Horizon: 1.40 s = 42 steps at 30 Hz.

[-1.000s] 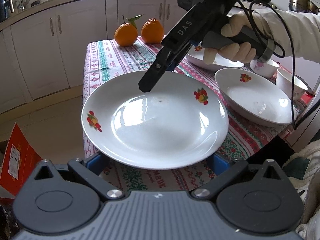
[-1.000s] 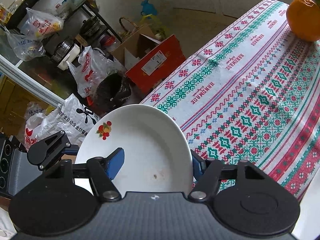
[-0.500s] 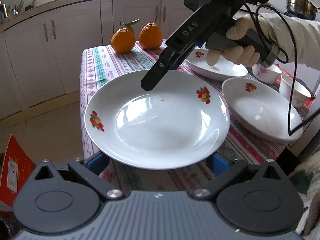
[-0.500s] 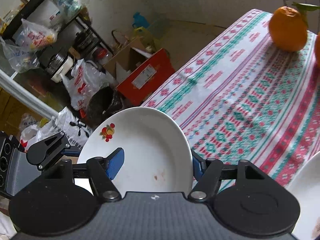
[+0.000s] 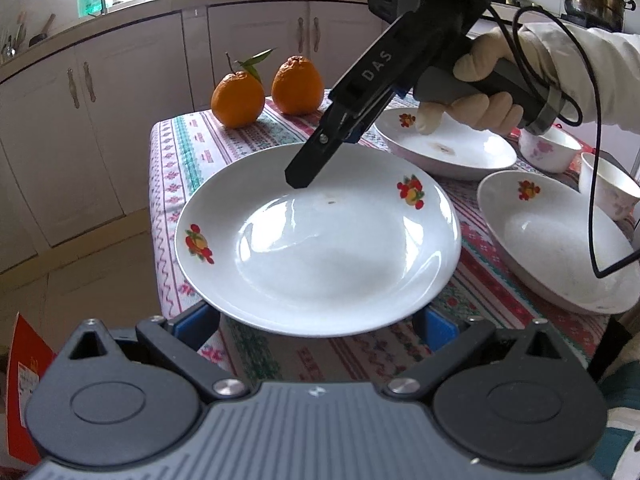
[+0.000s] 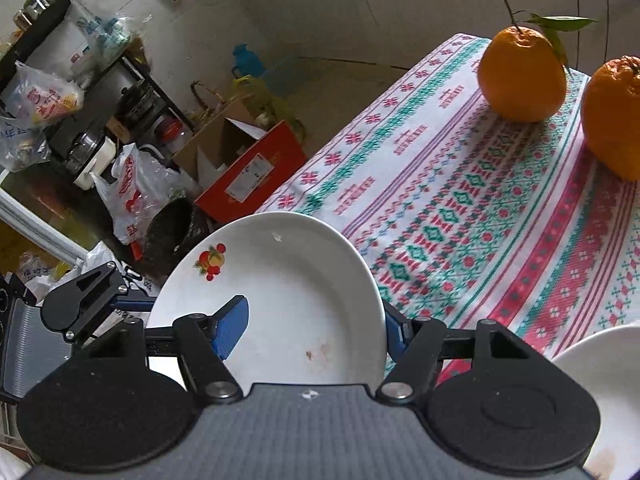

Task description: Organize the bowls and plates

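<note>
A white plate (image 5: 320, 248) with fruit decals hangs over the table's corner, held from two sides. My left gripper (image 5: 316, 322) stands wide, and its blue pads sit against the near rim. In the right wrist view one left finger (image 6: 132, 305) meets that rim. My right gripper (image 5: 320, 160) is shut on the far rim, one finger over the plate's inside and the other behind the edge. The plate (image 6: 288, 300) lies between the pads of my right gripper (image 6: 312, 328). On the cloth stand two more plates (image 5: 448, 148) (image 5: 560, 248) and two small bowls (image 5: 550, 152) (image 5: 608, 192).
Two oranges (image 5: 238, 100) (image 5: 298, 86) sit at the far end of the patterned tablecloth (image 5: 180, 152). A gloved hand (image 5: 480, 80) and a cable run above the far plate. On the floor beside the table are a red box (image 6: 256, 172), bags and pots.
Both grippers have slid level with the plate toward the oranges' end of the table. The oranges now loom larger in the right wrist view, and another plate's edge has entered at lower right.
</note>
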Tool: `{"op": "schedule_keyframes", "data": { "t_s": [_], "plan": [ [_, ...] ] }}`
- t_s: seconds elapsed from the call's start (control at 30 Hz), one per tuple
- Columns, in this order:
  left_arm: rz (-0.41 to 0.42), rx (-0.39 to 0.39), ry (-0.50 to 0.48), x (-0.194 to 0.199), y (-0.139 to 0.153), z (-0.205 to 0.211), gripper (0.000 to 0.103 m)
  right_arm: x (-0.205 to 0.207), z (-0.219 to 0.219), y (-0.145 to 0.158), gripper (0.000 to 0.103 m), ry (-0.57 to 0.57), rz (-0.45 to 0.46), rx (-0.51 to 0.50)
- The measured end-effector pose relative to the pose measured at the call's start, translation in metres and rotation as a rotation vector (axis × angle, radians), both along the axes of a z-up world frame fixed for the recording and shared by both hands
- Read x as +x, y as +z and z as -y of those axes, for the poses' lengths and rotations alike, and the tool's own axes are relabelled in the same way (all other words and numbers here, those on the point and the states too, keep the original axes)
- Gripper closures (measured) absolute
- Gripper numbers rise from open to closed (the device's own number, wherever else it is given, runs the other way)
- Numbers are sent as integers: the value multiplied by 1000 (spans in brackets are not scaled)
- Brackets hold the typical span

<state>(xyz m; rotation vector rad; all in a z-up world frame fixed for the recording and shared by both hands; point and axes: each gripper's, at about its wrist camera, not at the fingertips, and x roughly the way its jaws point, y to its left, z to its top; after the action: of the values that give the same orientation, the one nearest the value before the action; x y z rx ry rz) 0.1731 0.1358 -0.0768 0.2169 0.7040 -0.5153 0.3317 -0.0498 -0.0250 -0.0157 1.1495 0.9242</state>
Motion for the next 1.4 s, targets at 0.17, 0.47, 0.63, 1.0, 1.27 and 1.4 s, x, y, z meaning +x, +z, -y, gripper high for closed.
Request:
{"op": "schedule_keyframes", "data": {
  "t_s": [0.17,0.47,0.63,1.0,1.27,1.4],
  "plan": [
    [3,9,-3,7,-1,1,2,7,1,-7,29,-21,-7,-12],
    [13,24,-5,8,0,1,2,8,1,-9,29,-20,3,-21],
    [13,29,-7,9,0,1,2,7,0,-10,28,-9,12,-30],
    [7,22,-10,10,1,1,2,5,-4,-11,25,-5,24,-42],
    [3,22,-11,9,1,1,1,3,-9,-12,17,17,32,-54],
    [6,35,-1,6,4,2,1,-3,-12,-9,3,36,40,-60]
  ]
}}
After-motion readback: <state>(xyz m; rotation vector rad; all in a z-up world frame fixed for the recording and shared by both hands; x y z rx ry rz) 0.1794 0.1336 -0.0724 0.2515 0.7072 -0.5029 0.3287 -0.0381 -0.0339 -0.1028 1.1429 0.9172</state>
